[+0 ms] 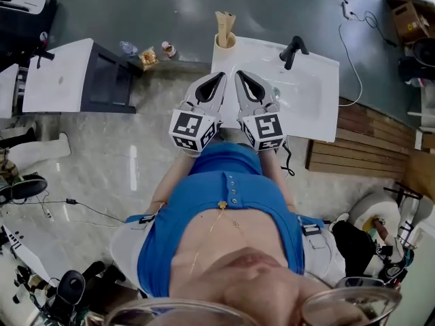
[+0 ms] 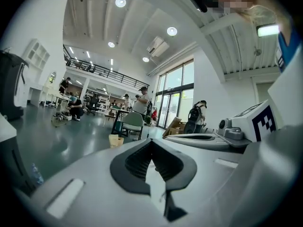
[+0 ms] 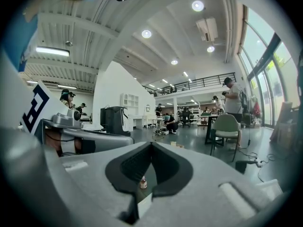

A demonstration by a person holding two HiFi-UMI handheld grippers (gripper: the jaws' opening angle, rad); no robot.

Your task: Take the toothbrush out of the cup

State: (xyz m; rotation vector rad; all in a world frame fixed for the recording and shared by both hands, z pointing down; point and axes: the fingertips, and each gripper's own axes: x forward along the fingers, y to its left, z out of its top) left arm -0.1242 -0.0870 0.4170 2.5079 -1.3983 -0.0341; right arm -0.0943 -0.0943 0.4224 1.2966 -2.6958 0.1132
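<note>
Currently at the approach step; nothing is grasped yet.

- Left gripper (image 1: pixel 216 80): held out before the person's body and aimed roughly level over the near edge of the washbasin (image 1: pixel 319 114). Jaws clenched together, nothing between the pads.
- Right gripper (image 1: pixel 243 79): just beside the left one and in the same attitude. Jaws likewise pressed together and empty.
- Cup (image 1: pixel 225 41): stands upright on the far left corner of the washbasin, ahead of both grippers and apart from them.
- Toothbrush (image 1: pixel 224 22): in the cup, with pale handles standing up out of the rim. How many brushes there are cannot be told at this size.
- Tap (image 1: pixel 293 50): black, on the far rim of the basin, to the right of the cup.

Judgement on the next move: one gripper needs to part its jaws, travel forward to the cup, and line up on the handle above the rim. A straight upward lift should follow. The other gripper may have to steady the cup, which looks light enough to tip or ride up with the brush.
</note>
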